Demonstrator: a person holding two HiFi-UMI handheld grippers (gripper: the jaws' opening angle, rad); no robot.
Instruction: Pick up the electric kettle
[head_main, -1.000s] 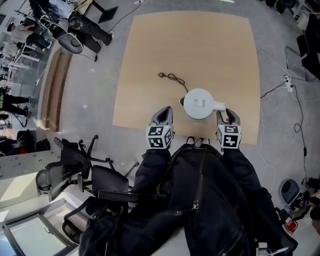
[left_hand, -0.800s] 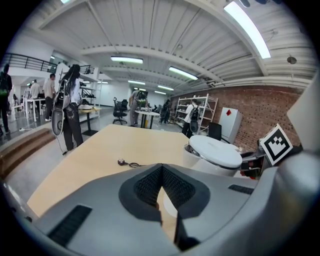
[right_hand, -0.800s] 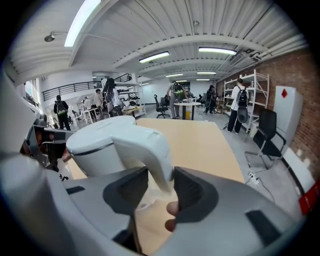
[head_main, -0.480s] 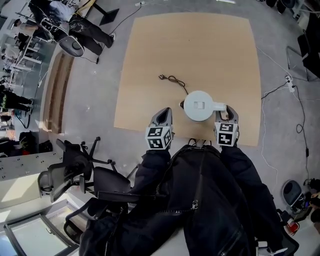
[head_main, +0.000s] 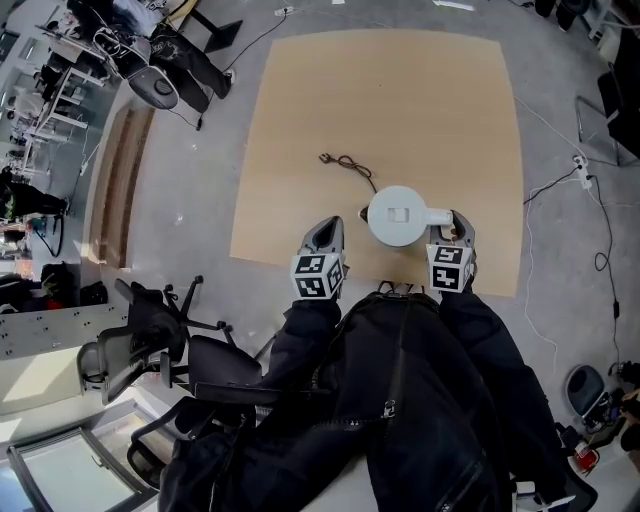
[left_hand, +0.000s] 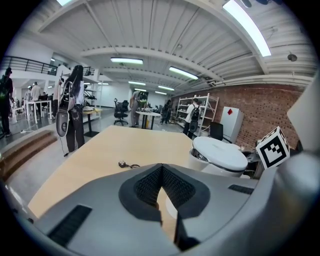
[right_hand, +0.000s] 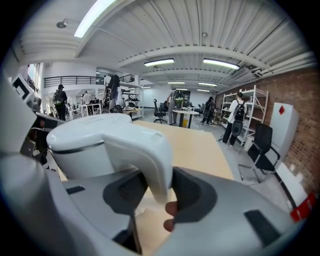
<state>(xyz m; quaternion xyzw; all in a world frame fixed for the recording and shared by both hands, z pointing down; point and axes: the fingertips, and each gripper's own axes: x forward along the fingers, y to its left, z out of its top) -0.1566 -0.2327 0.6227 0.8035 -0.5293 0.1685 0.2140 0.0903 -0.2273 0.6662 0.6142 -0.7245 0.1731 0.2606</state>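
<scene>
Now right tool (head_main: 452, 226) pinching handle (right_hand: 146, 150) of electric kettle (head_main: 397, 214); left tool (head_main: 329, 224) pressed together, empty; both forearms (head_main: 302, 335) forward.

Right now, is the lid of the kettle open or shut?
Shut: the lid sits flat on the kettle, with no gap at its rim.

Holds the arched white handle (right_hand: 150, 150) of the electric kettle (right_hand: 82, 145) between the jaws of the right gripper (right_hand: 157, 192), one dark pad (right_hand: 194, 194) touching it on each side and a fingertip (right_hand: 171, 208) peeking out just beneath. Sits on the pale wooden table (right_hand: 202, 145) with its round body and lid filling the left, the tabletop running on beyond to the far edge. Looks past that edge to standing people, metal shelves (right_hand: 245, 107), a black chair (right_hand: 260, 145) off the right edge, and a brick wall (right_hand: 295, 95).
</scene>
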